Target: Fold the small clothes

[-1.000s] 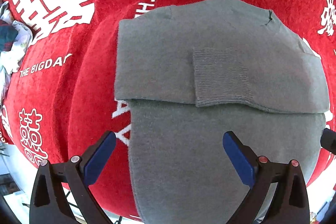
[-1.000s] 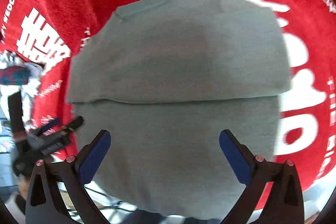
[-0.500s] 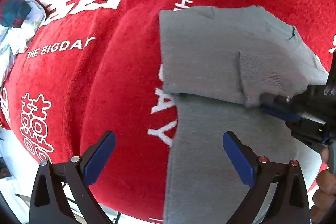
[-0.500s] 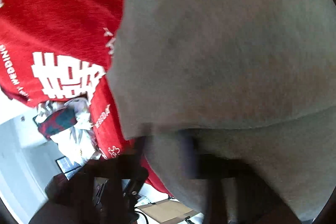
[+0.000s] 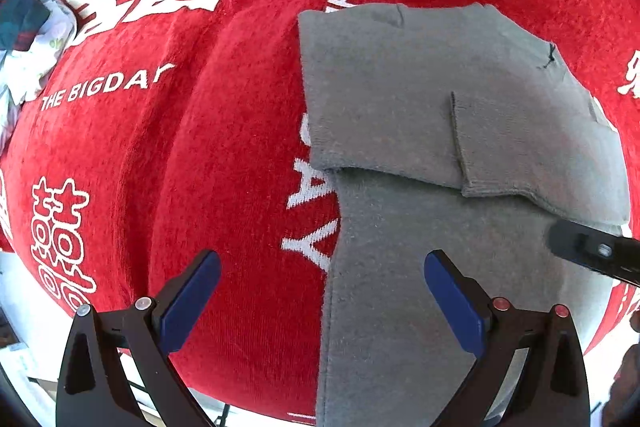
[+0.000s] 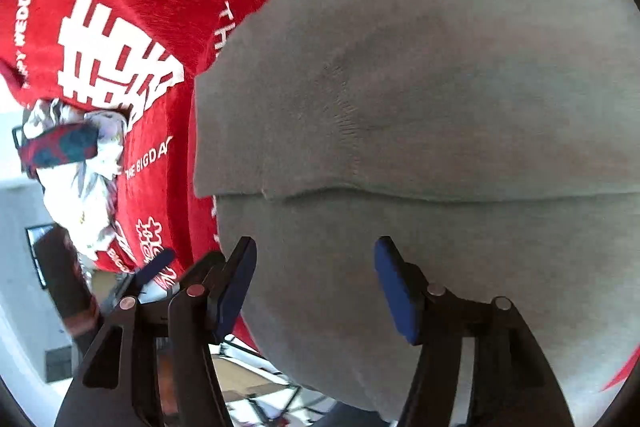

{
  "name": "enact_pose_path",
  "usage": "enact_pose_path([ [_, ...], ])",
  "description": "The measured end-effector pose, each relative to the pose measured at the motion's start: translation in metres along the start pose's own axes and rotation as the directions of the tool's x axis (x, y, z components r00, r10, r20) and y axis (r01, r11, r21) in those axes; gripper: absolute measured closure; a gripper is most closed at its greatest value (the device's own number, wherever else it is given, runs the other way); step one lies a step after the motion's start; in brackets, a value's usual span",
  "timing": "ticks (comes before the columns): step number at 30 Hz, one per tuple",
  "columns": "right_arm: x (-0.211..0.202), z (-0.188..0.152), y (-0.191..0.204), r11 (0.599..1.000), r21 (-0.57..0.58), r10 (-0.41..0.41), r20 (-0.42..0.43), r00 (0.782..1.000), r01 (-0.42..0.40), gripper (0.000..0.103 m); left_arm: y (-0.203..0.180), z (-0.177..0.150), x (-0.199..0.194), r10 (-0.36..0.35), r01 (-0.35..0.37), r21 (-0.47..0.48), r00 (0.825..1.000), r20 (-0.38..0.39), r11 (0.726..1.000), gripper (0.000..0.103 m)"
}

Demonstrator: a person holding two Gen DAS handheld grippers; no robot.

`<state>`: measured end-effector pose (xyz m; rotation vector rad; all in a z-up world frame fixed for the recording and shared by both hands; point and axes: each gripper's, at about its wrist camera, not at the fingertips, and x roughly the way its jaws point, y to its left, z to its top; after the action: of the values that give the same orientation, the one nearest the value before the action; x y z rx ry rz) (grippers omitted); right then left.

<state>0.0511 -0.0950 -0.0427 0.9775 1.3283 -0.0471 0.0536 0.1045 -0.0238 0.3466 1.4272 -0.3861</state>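
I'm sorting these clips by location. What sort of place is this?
Probably a home or workroom folding table. A grey sweater lies partly folded on a red wedding-print cloth, with a heap of other clothes at its edge. Beyond that edge is only blurred clutter.

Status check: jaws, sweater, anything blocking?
Left gripper open, empty. Right gripper open, over grey sweater. Sweater partly folded, flat on red cloth. Crumpled clothes off left, not blocking.
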Motion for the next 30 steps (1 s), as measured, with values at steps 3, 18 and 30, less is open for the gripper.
enact_pose_path([
  [3, -0.019, -0.009, -0.015, 0.999, 0.003, -0.042, 0.026, 0.999, 0.042, 0.037, -0.004, -0.001, 0.001, -0.007, 0.007, 0.024, 1.0, -0.001, 1.0, 0.001],
  [18, -0.05, -0.055, -0.082, 0.993, 0.061, -0.101, 0.037, 0.994, 0.098, 0.037, -0.024, -0.038, 0.008, -0.005, 0.008, 0.086, 0.999, -0.038, 0.996, 0.001],
  [30, -0.081, -0.12, -0.146, 0.996, 0.014, -0.089, 0.017, 0.996, 0.089, 0.037, -0.03, -0.117, 0.004, -0.046, 0.05, 0.043, 0.996, -0.08, 0.998, 0.001],
])
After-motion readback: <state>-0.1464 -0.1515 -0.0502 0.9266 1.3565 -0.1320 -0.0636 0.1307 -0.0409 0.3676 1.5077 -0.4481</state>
